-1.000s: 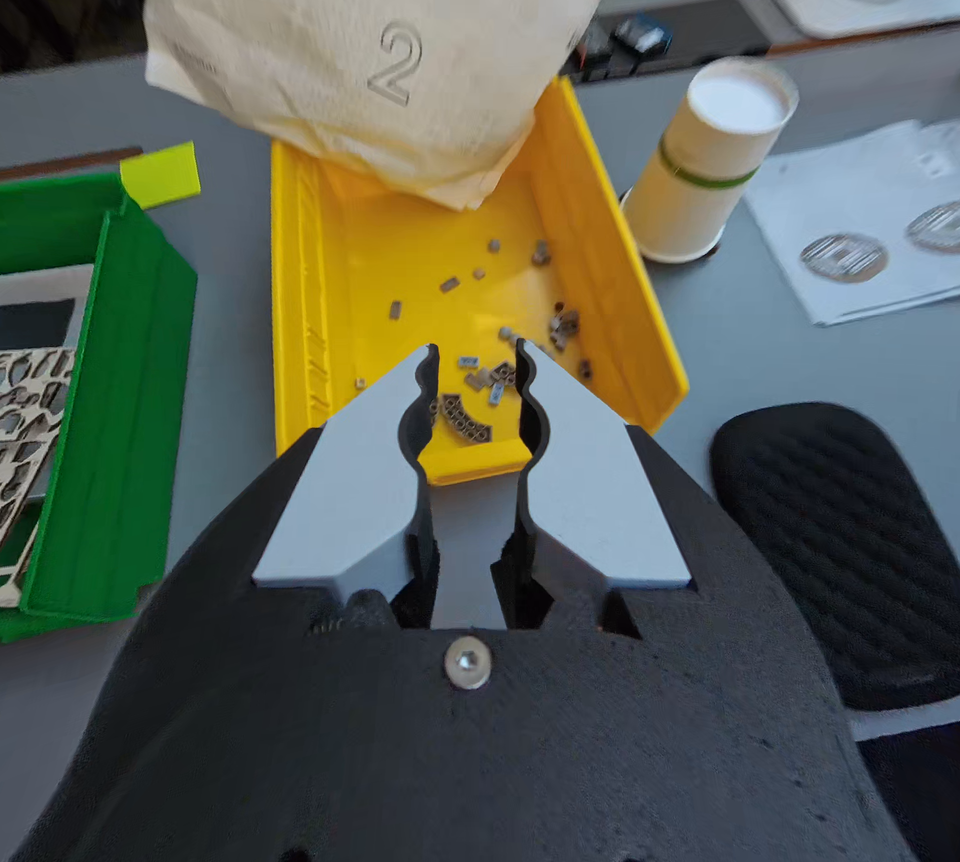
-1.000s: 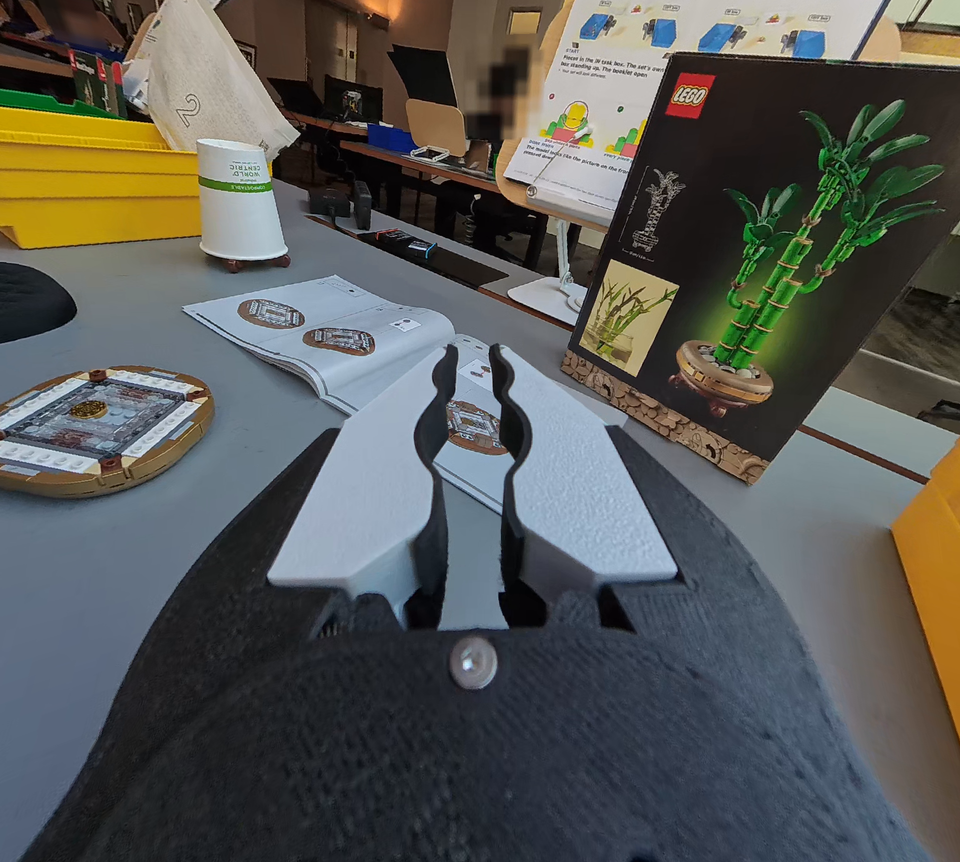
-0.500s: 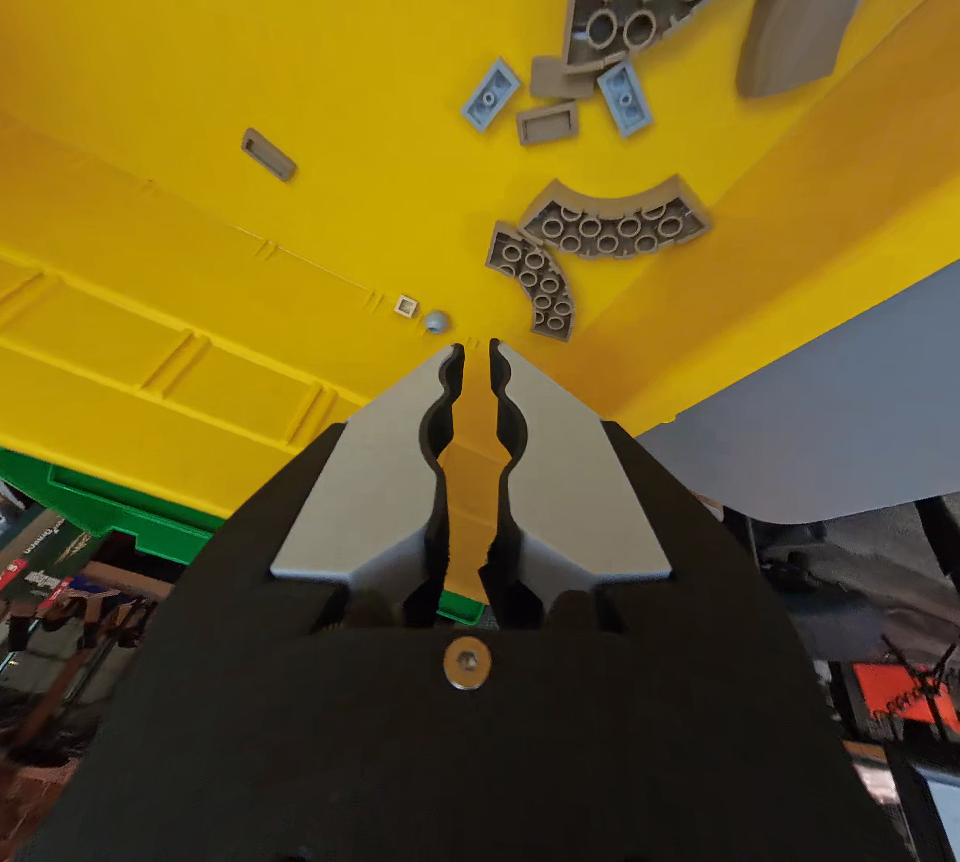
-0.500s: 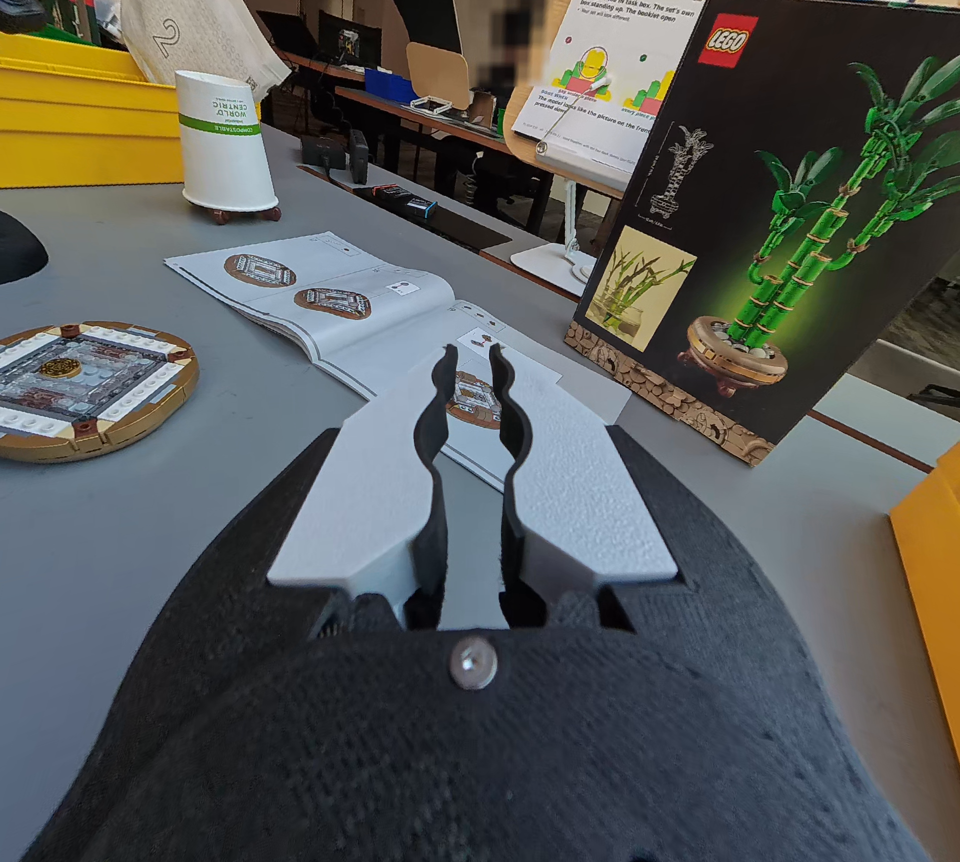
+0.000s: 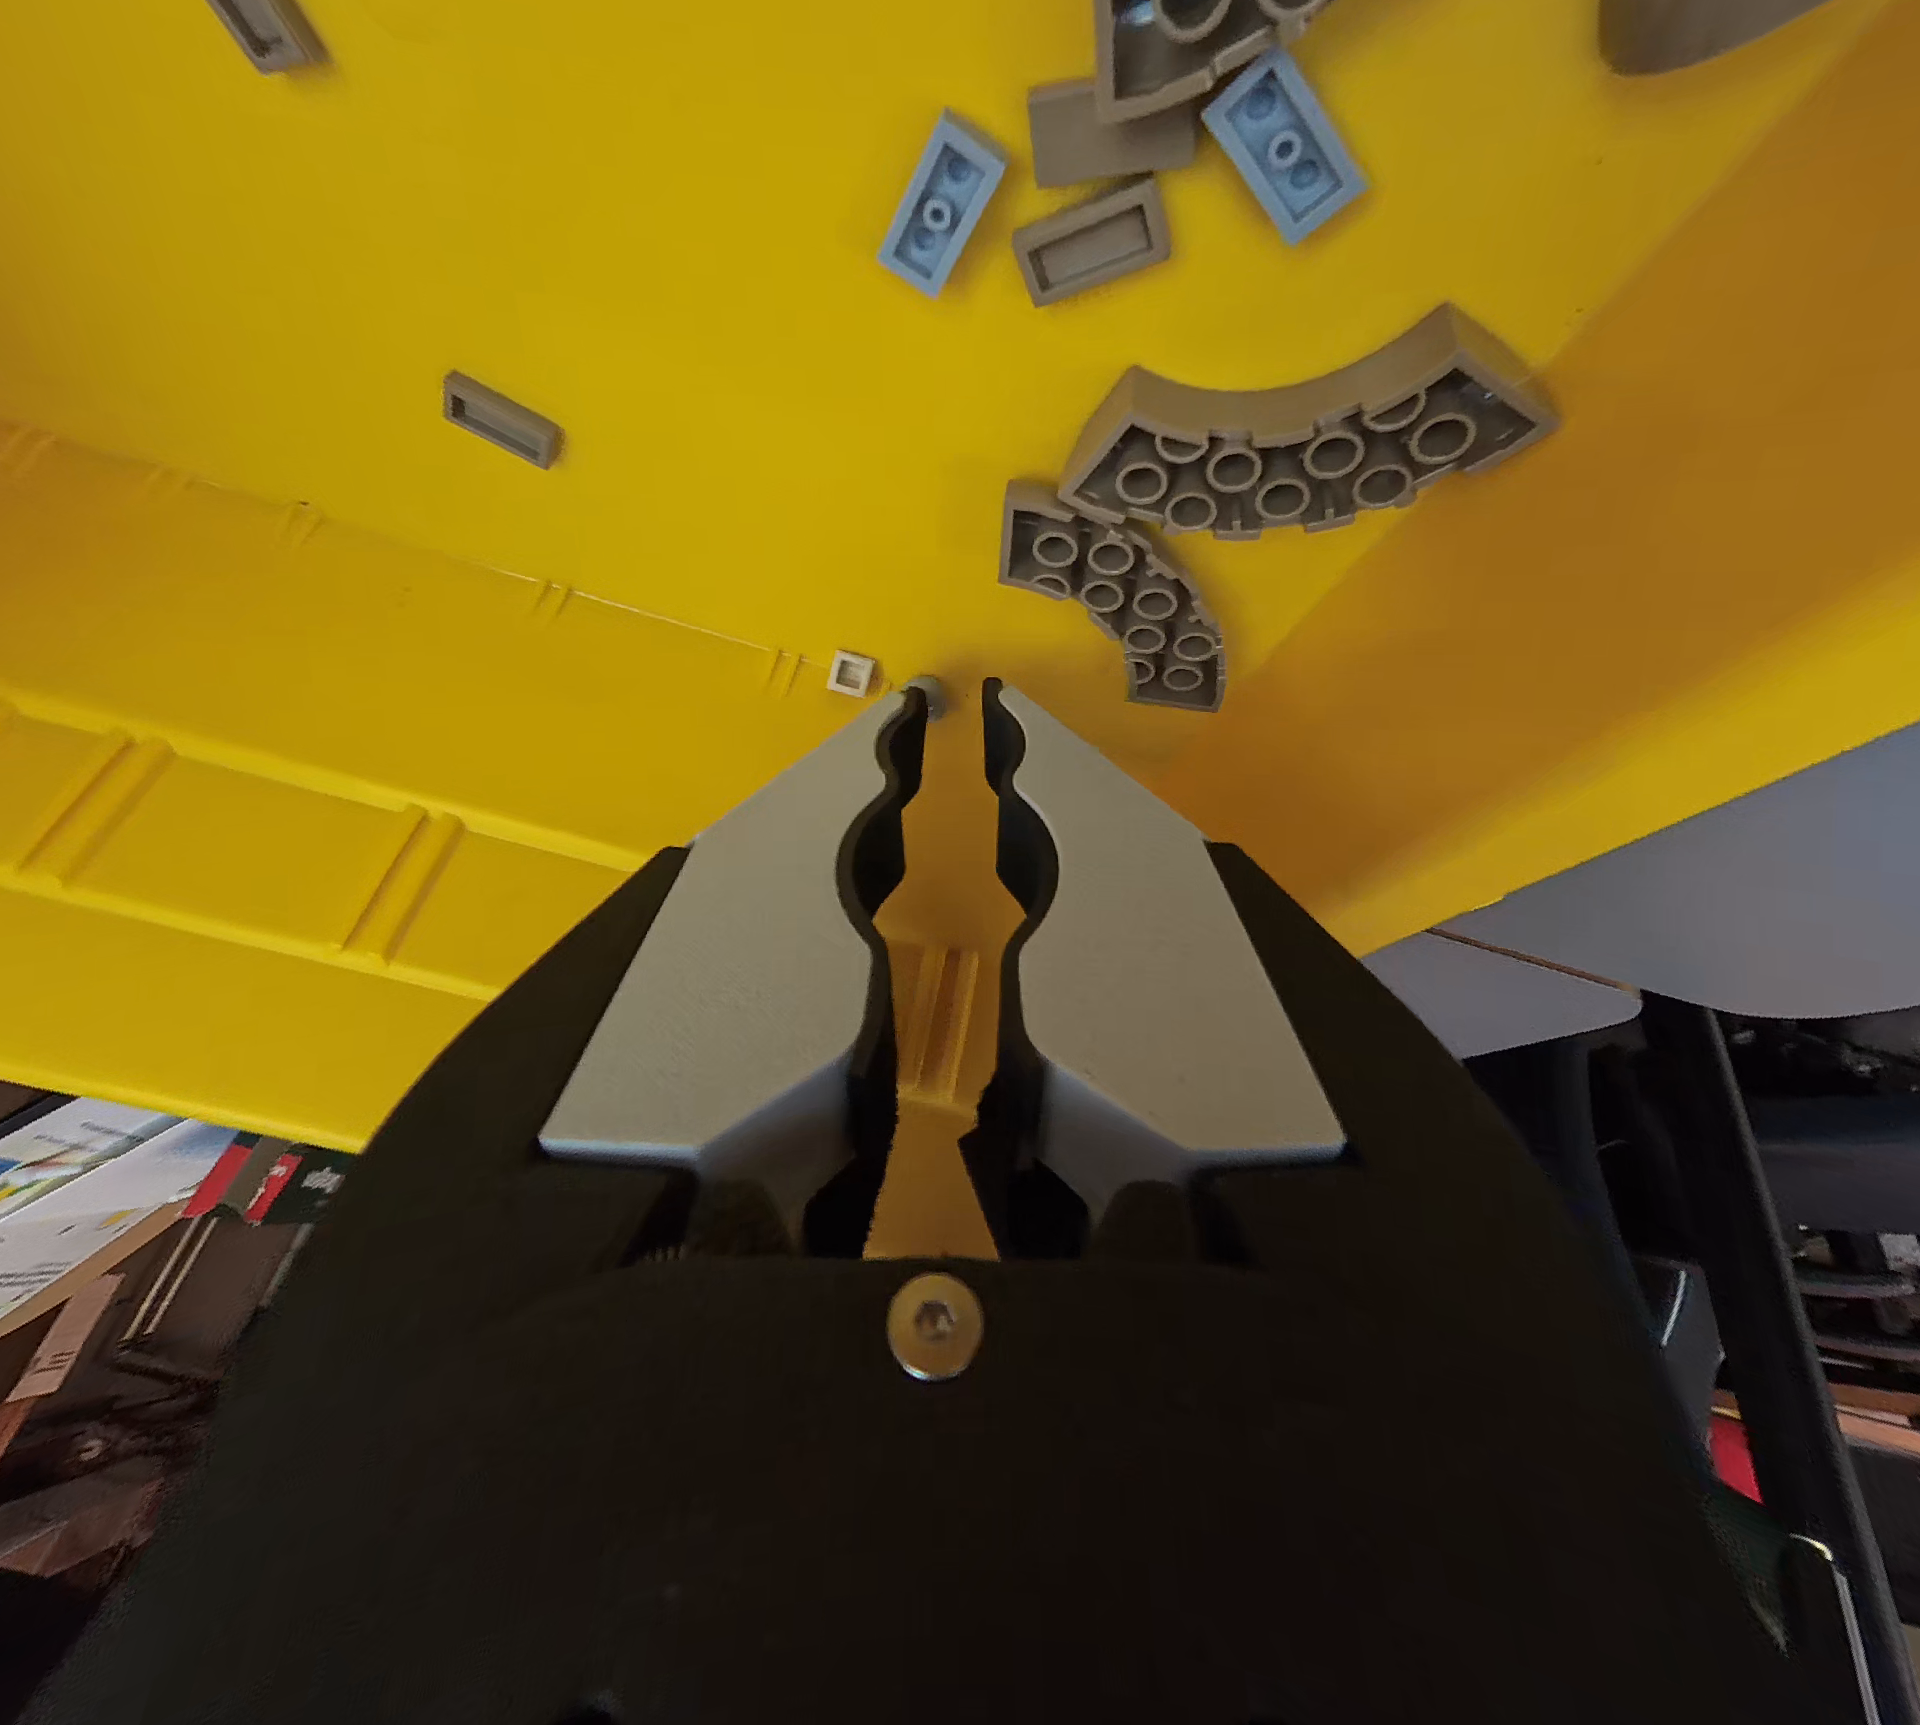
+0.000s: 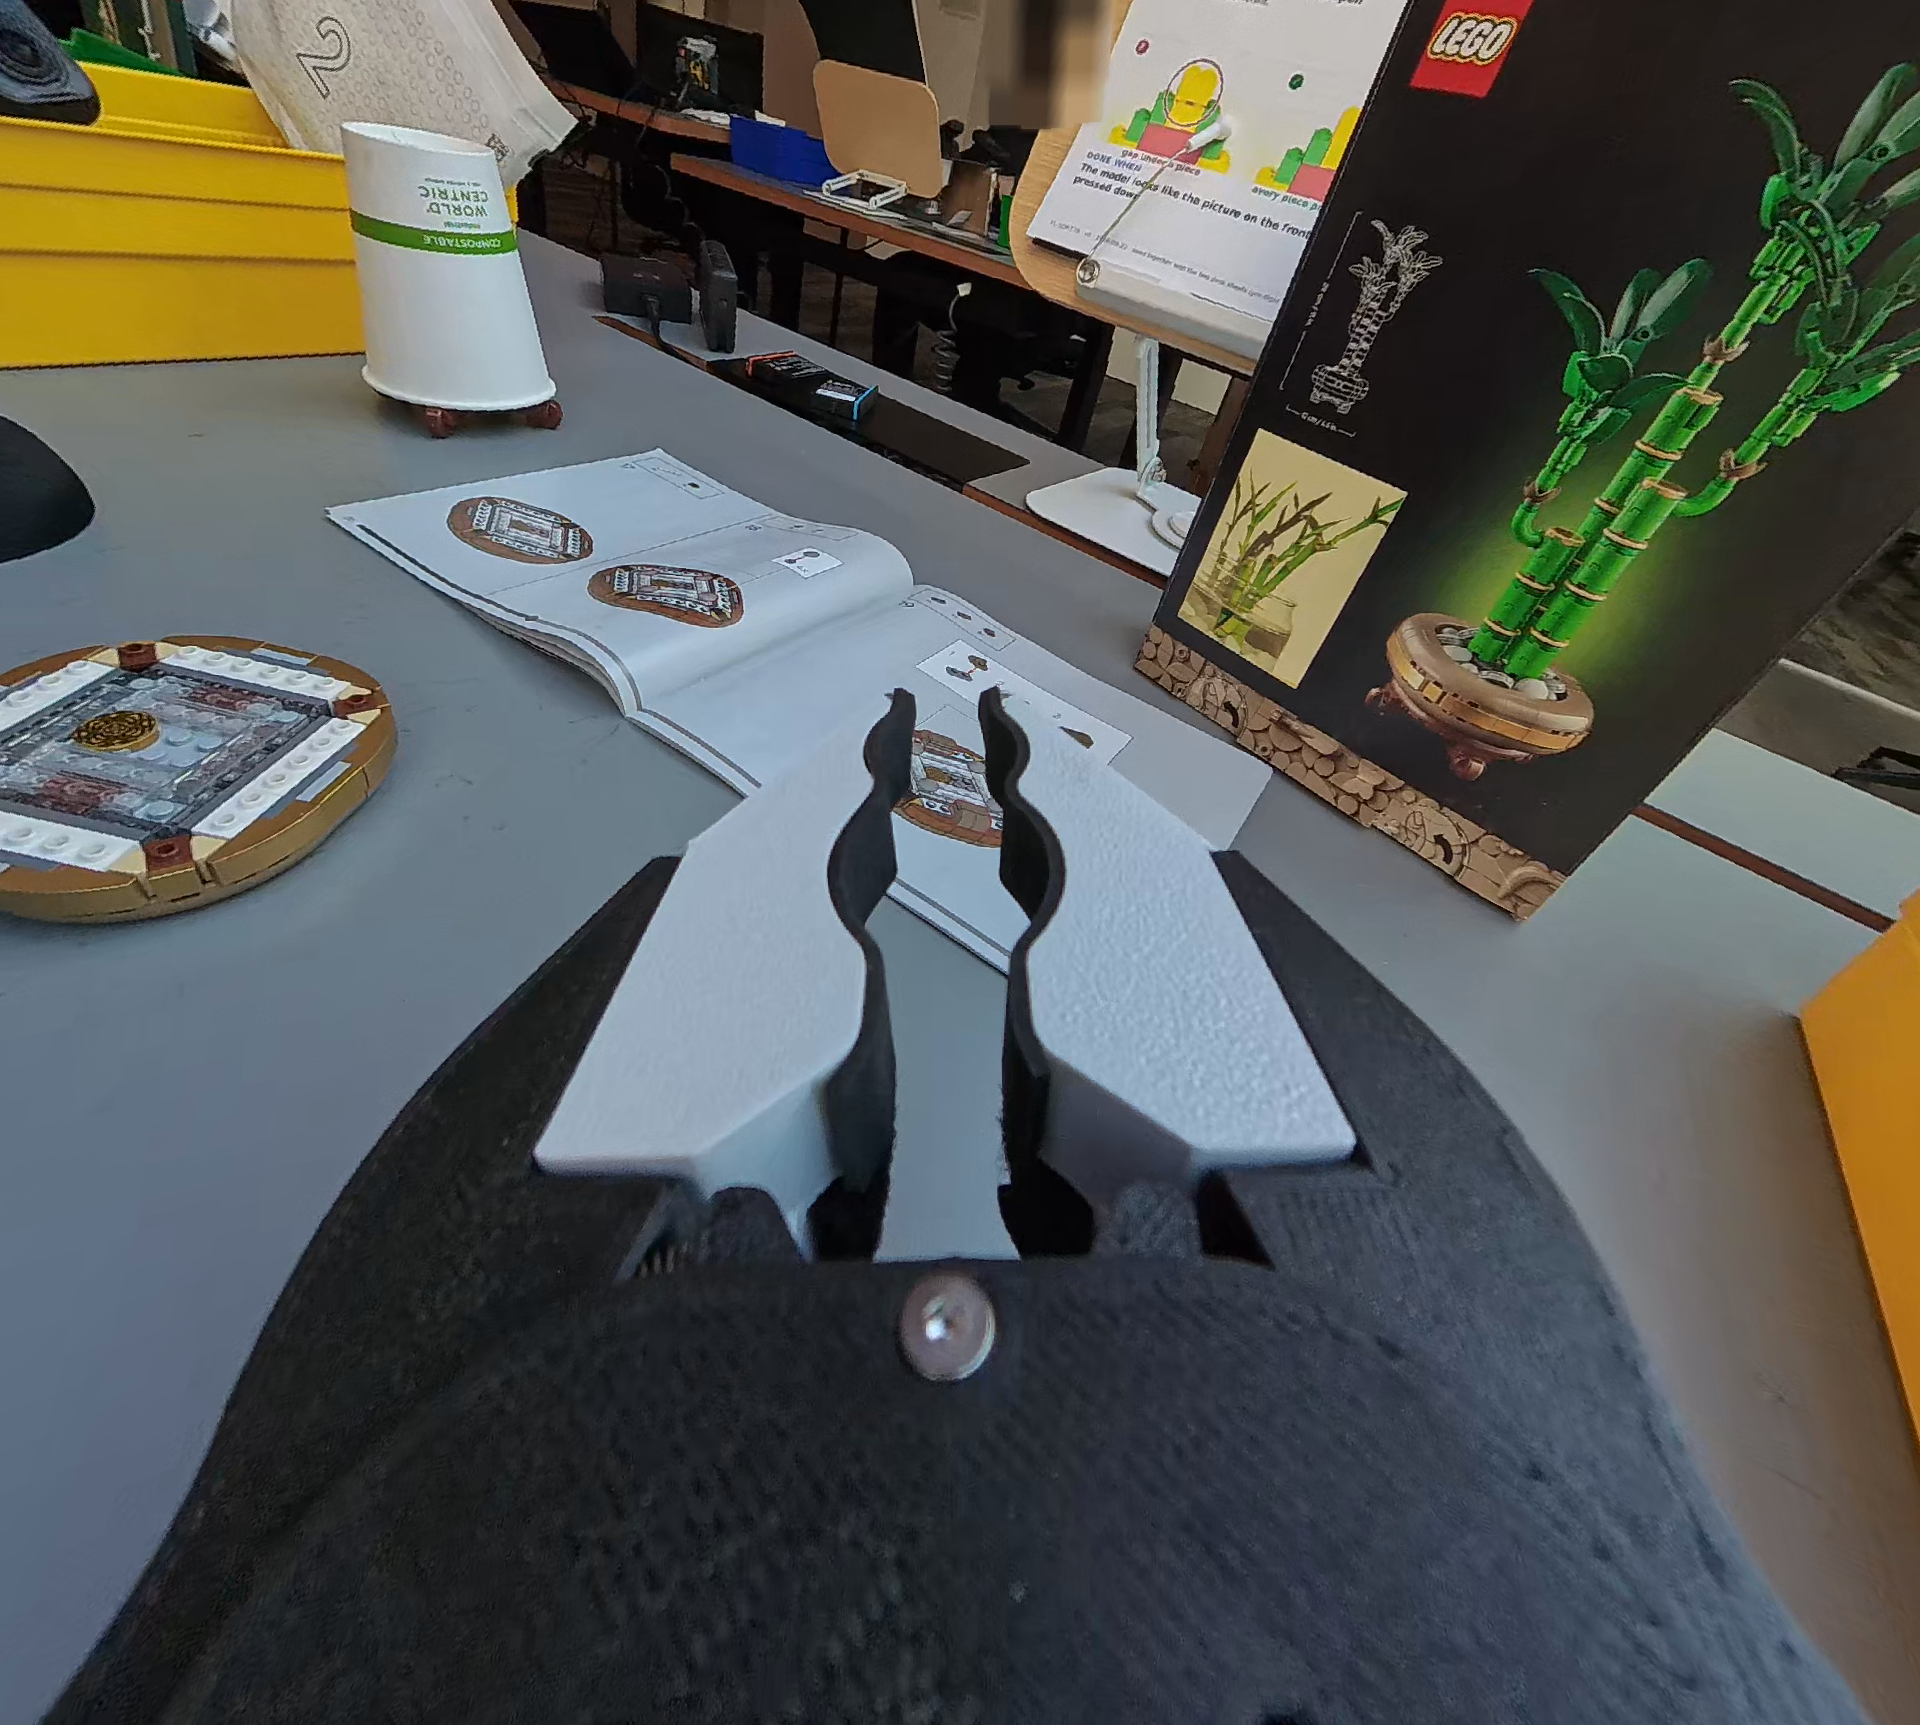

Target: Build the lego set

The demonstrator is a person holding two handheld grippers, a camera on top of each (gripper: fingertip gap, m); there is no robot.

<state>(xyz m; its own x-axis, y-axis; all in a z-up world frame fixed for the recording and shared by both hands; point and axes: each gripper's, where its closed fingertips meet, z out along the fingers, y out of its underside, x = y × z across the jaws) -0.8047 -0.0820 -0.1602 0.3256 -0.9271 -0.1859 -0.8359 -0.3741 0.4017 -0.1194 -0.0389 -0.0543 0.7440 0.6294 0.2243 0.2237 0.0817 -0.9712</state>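
Note:
My left gripper [image 5: 954, 696] is down inside the yellow bin [image 5: 468, 200], its jaws a narrow gap apart. Its left fingertip [image 5: 906, 714] is right at a tiny grey round piece [image 5: 930, 694], which is partly hidden; nothing sits between the jaws. A small white square tile [image 5: 852, 670] lies just left of it. Two curved tan bricks [image 5: 1309, 449] [image 5: 1117, 595] lie studs-down to the right. My right gripper [image 6: 948, 707] is narrowly open and empty, low over the open instruction booklet [image 6: 665, 595]. The round brown base build [image 6: 177, 771] lies on the grey table to its left.
Blue-grey plates [image 5: 940, 205] and flat tan tiles [image 5: 1091, 241] are scattered farther in the bin. The set's box [image 6: 1558, 376] stands at the right. An upturned paper cup [image 6: 447, 273], a numbered paper bag [image 6: 353, 13] and the yellow bin [image 6: 156, 262] are at the back left. Another yellow bin edge [image 6: 1870, 1156] is at the right. The right tips stand about 20 cm off the round brown base build [image 6: 177, 771].
My left gripper dropped from above the bin into it, narrowed, and moved closer to the tiny grey piece. My right gripper shifted slightly over the booklet, its gap unchanged.

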